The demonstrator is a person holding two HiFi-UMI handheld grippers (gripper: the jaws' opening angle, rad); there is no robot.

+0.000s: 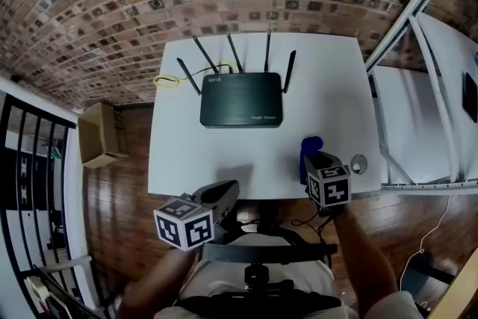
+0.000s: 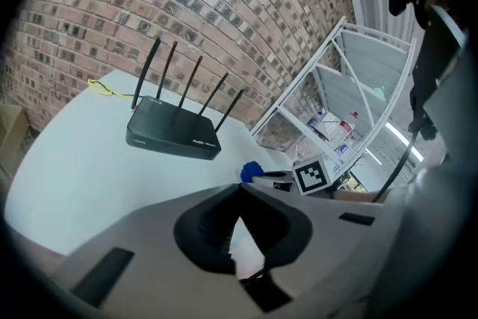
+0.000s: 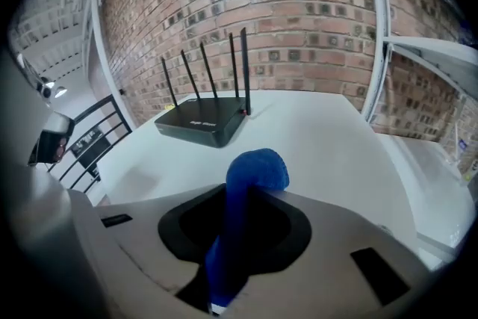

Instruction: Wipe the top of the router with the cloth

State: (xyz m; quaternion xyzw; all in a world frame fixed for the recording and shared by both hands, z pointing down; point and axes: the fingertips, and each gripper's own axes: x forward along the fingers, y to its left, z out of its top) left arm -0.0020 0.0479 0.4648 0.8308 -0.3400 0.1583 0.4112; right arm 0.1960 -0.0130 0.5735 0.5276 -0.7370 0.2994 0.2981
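A black router (image 1: 240, 98) with several upright antennas lies flat at the back middle of the white table (image 1: 328, 86). It also shows in the left gripper view as the router (image 2: 172, 134) and in the right gripper view as the router (image 3: 202, 123), well ahead of both grippers. My right gripper (image 1: 314, 160) hangs over the table's front right, shut on a blue cloth (image 1: 311, 148); the cloth (image 3: 254, 175) bulges out past the jaw tips. My left gripper (image 1: 228, 190) sits at the front edge, left of the right one, its jaws (image 2: 239, 190) meeting at the tips with nothing held.
A yellow cable (image 1: 166, 80) loops off the router's back left. A small round ring (image 1: 359, 163) lies near the table's front right corner. White metal shelving (image 1: 418, 86) stands to the right, a cardboard box (image 1: 101, 134) on the wooden floor to the left, a brick wall behind.
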